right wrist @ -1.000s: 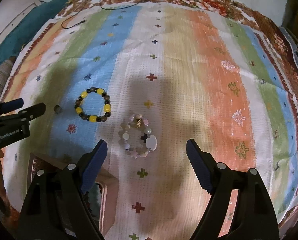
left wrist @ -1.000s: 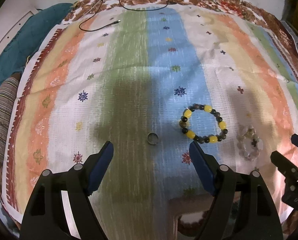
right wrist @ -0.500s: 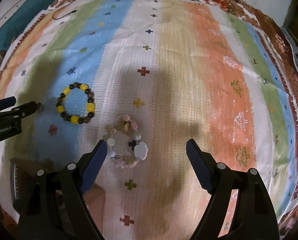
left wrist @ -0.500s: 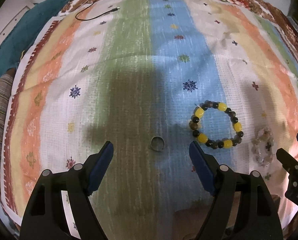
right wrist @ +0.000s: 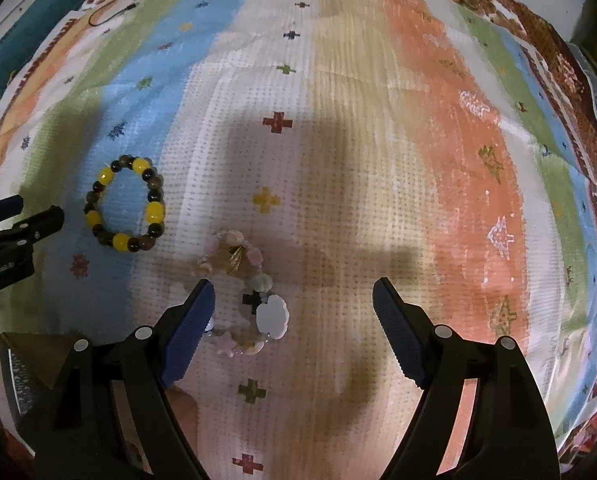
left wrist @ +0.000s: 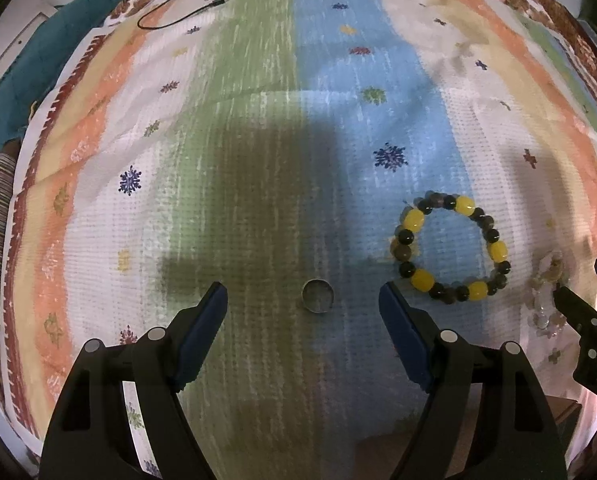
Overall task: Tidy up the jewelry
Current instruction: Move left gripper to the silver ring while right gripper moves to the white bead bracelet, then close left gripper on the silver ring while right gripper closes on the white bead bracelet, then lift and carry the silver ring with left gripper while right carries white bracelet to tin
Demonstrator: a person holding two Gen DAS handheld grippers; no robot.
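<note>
A small metal ring (left wrist: 317, 295) lies on the striped cloth, right between my open left gripper's (left wrist: 303, 300) fingertips. A yellow-and-dark bead bracelet (left wrist: 451, 248) lies to its right; it also shows in the right wrist view (right wrist: 125, 209). A pale charm bracelet with shells and a white flower (right wrist: 245, 298) lies between my open right gripper's (right wrist: 293, 296) fingertips, close to the left finger (right wrist: 190, 322). It shows partly in the left wrist view (left wrist: 547, 292), behind the right gripper (left wrist: 580, 312). The left gripper shows at the left edge of the right wrist view (right wrist: 22, 224).
A brown open box (right wrist: 26, 360) sits at the near left, under my right gripper's left finger. A black cable (left wrist: 182, 12) lies at the far end of the cloth. A teal cushion (left wrist: 14, 76) lies past the cloth's left edge.
Both grippers have moved forward and down toward the cloth. The ring and the charm bracelet now sit nearer the fingertips. Both stay open.
</note>
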